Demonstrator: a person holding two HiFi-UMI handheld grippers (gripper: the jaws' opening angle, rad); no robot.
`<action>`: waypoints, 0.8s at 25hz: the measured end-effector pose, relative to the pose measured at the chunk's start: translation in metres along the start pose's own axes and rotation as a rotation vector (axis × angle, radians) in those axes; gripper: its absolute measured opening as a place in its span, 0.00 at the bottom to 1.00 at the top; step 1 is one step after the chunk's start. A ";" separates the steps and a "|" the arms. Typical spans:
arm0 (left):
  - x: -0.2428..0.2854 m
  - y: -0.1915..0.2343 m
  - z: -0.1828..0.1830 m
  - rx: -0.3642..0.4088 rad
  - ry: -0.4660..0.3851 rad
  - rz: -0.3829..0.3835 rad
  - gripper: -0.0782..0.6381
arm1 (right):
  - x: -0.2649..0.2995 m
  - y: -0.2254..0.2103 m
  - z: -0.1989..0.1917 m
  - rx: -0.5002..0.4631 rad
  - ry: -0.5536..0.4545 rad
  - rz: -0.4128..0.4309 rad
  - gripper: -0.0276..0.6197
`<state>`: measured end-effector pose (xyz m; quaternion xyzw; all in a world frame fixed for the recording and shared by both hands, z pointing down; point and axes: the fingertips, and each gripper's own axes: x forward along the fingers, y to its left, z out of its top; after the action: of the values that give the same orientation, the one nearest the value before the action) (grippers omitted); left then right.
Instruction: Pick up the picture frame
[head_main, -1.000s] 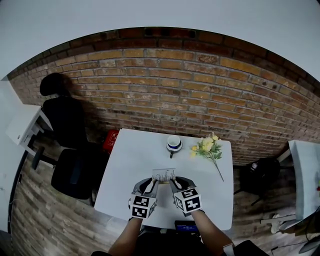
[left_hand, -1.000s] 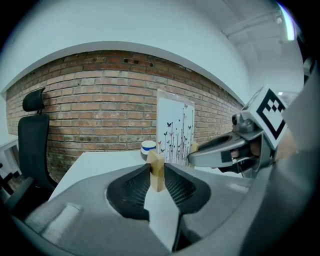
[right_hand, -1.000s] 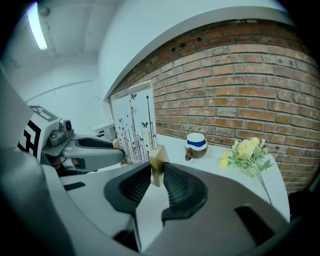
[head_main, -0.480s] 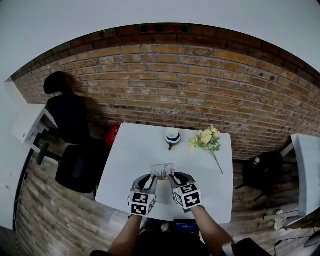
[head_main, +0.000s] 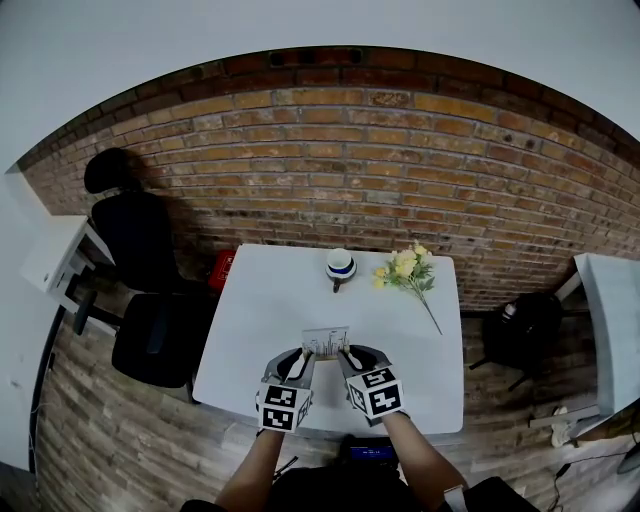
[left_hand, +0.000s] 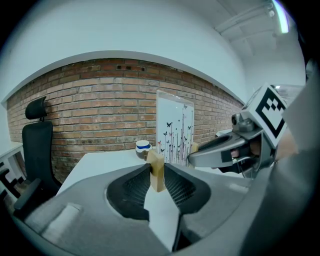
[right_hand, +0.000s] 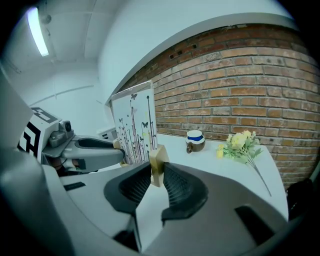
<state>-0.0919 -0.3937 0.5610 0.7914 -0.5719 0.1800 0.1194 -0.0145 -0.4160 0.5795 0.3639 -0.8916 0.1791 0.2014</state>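
The picture frame (head_main: 326, 341) is a white panel printed with thin stems and butterflies, standing upright on two small wooden feet. It hangs just over the near part of the white table (head_main: 265, 310). My left gripper (head_main: 306, 362) is shut on the frame's left wooden foot (left_hand: 157, 172), and the panel (left_hand: 175, 127) rises behind it. My right gripper (head_main: 349, 360) is shut on the right wooden foot (right_hand: 158, 165), beside the panel (right_hand: 134, 122). Each gripper shows in the other's view, the right gripper (left_hand: 225, 150) and the left gripper (right_hand: 95, 150).
A white cup with a blue band (head_main: 341, 266) and a bunch of yellow flowers (head_main: 405, 270) lie at the table's far edge by the brick wall. A black office chair (head_main: 140, 300) stands left of the table, with a red object (head_main: 222, 268) on the floor near it.
Both grippers have drawn the frame back from the cup towards the table's near edge, a little higher. Their grip on the feet is unchanged.
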 end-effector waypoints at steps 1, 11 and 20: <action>-0.004 0.000 -0.001 -0.001 -0.004 -0.005 0.24 | -0.002 0.004 -0.001 -0.002 -0.001 -0.003 0.18; -0.086 0.007 -0.032 -0.014 -0.032 -0.044 0.24 | -0.033 0.083 -0.022 -0.029 -0.009 -0.028 0.18; -0.167 -0.005 -0.082 -0.024 -0.035 -0.091 0.24 | -0.071 0.159 -0.071 -0.025 0.010 -0.064 0.17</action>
<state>-0.1463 -0.2154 0.5649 0.8182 -0.5392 0.1537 0.1272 -0.0663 -0.2351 0.5778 0.3889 -0.8806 0.1632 0.2159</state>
